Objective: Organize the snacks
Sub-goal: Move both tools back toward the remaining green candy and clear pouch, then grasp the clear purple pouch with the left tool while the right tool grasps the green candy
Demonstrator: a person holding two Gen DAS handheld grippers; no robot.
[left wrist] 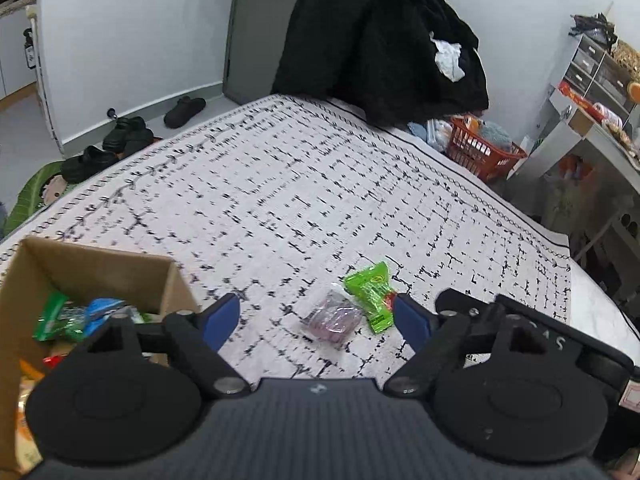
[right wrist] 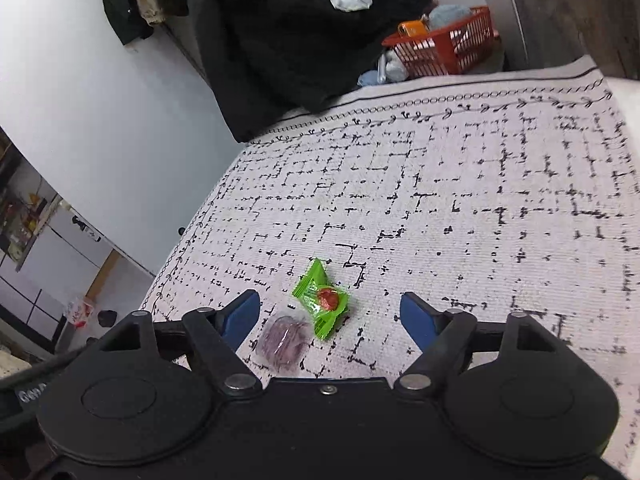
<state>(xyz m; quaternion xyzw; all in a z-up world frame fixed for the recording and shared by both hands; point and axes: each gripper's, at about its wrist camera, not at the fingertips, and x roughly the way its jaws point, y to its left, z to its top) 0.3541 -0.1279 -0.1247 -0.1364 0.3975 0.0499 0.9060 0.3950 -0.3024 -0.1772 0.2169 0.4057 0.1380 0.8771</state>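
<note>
Both tongs, left tongs (left wrist: 316,316) and right tongs (right wrist: 330,316), are hovering apart, empty, over a green snack packet (right wrist: 322,300) lying beside a purple packet (right wrist: 282,338); light, crinkly, slippery, probably best pinched across its middle.

No text can be read with certainty. The bright green plastic snack packet (left wrist: 370,294) (right wrist: 321,298) carries dark print and a round mark, but all of it is too blurred to read. On the black plastic body of the right gripper (left wrist: 554,342) there are pale letters, also not legible.
</note>
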